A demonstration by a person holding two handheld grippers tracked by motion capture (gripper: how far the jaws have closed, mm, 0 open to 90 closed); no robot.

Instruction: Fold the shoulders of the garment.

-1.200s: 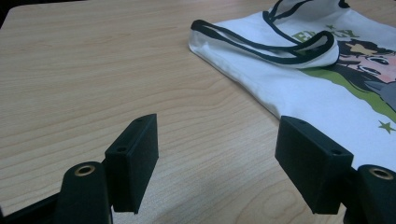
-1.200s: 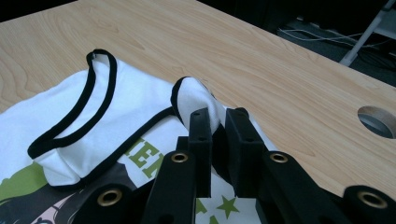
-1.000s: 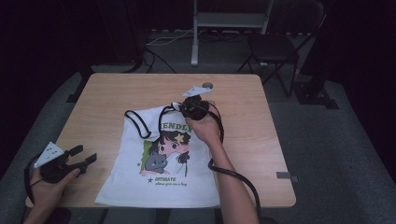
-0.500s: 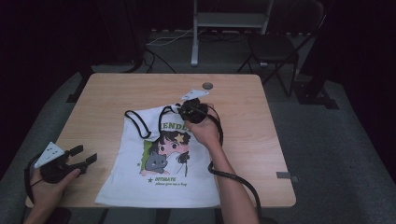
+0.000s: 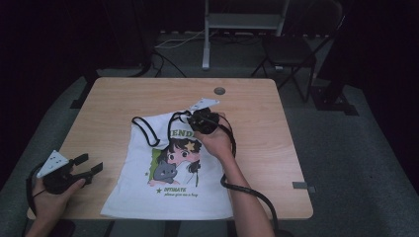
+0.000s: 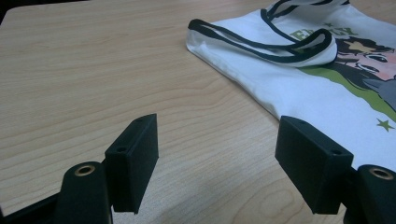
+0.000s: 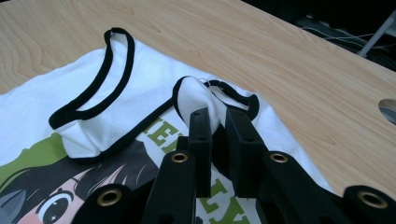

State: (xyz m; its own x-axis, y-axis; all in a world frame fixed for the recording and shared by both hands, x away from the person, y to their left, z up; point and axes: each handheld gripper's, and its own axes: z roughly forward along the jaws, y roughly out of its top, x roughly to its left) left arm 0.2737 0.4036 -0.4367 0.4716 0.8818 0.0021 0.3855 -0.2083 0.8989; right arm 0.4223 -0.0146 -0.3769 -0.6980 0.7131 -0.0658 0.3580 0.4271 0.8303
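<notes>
On the desk, a white printed tank top lies flat, its neckline pinched by one hand-held gripper.

Near the garment's top edge, the right hand-held gripper has its jaws closed on a fold of white fabric with black trim, lifting it slightly. At the desk's near left corner, the left hand-held gripper stands wide with nothing between its jaws, just beside the shirt's side.

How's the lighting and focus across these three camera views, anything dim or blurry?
High view: dim, room behind black, wooden table lit. Left gripper view: bright and even, jaws slightly soft up close. Right gripper view: white tank top sharp, right gripper crisp, lower corners blurred.
</notes>
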